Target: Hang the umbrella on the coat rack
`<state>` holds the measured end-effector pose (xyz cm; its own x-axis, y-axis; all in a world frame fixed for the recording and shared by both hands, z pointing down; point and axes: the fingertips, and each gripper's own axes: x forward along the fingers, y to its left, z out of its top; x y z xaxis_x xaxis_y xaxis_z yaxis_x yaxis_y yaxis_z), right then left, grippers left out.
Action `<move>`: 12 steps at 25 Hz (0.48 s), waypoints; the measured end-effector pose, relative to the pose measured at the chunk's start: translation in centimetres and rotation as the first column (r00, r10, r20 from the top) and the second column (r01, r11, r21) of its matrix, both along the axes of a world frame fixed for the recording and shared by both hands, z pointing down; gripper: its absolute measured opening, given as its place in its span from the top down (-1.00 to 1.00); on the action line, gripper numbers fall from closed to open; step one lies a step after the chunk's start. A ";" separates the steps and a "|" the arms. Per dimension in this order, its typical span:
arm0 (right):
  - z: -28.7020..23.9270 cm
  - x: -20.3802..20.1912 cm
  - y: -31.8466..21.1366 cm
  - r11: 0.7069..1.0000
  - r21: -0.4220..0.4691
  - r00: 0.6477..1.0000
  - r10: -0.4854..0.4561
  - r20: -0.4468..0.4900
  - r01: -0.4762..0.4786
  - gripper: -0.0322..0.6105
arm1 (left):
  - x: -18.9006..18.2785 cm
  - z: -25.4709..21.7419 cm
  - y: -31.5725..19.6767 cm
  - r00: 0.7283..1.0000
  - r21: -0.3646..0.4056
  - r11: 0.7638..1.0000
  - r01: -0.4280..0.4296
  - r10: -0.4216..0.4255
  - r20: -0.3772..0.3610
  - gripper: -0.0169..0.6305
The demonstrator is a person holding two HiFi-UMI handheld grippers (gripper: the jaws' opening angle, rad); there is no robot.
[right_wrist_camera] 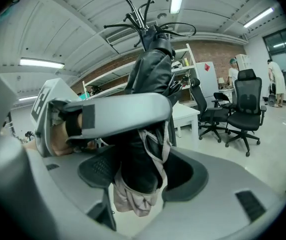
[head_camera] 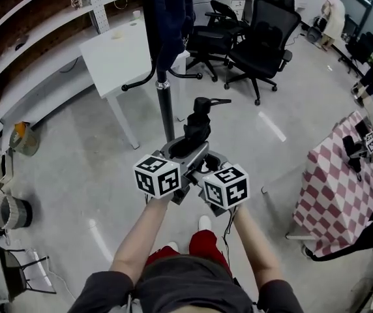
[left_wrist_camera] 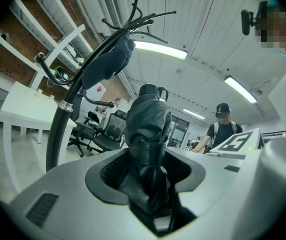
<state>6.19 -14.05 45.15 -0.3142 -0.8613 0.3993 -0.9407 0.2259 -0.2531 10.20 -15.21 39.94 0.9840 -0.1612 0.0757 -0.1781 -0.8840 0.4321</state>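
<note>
A folded black umbrella (head_camera: 198, 126) stands upright in front of me, handle end up, held from below by both grippers side by side. My left gripper (head_camera: 188, 151) is shut on its lower part, and the umbrella (left_wrist_camera: 148, 129) fills the gap between the jaws. My right gripper (head_camera: 207, 163) is shut on it too, where the umbrella (right_wrist_camera: 150, 74) has a pale strap hanging below. The coat rack (head_camera: 165, 103) is a black pole just beyond the umbrella, with a dark garment (head_camera: 168, 15) on it. Its curved hooks (left_wrist_camera: 133, 19) spread above, and the hooks (right_wrist_camera: 140, 14) also show in the right gripper view.
A white table (head_camera: 124, 54) stands left of the rack, with black office chairs (head_camera: 265, 28) behind it. A table with a red checked cloth (head_camera: 336, 181) is at the right, where another person holds a gripper (head_camera: 369, 142). Wall shelves (head_camera: 17, 38) run along the left.
</note>
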 end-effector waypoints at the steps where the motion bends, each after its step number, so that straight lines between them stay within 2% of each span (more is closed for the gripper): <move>1: 0.3 0.6 -0.4 1.000 -0.007 1.000 -0.013 0.002 0.013 0.06 | 0.6 0.3 -0.5 1.000 -0.009 1.000 0.012 -0.012 0.002 0.30; 12: 3.1 4.7 -3.8 0.985 -0.103 0.991 -0.137 0.007 0.137 0.06 | 4.4 3.3 -5.0 0.991 -0.124 0.983 0.134 -0.135 0.003 0.30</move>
